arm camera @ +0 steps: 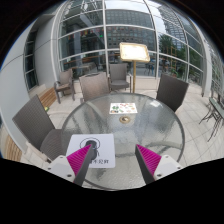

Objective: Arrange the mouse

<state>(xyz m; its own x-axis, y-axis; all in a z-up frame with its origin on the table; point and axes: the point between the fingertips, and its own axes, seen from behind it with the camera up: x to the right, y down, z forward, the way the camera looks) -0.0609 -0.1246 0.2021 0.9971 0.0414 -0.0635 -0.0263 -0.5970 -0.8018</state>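
Near the lower middle of the frame, a small dark mouse (92,148) is seen on a white mat (90,147), just ahead of the left finger. It is judged light, hard and smooth, best squeezed on its two sides. The gripper (115,161) is held wide apart, nothing inside. A round glass table (150,125) lies underneath.

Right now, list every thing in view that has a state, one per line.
gripper: jaws open, holding nothing, above the table's near edge
mouse: resting on the white mat, ahead of the jaws
white mat: lying flat on the glass table
chairs: unoccupied around the table
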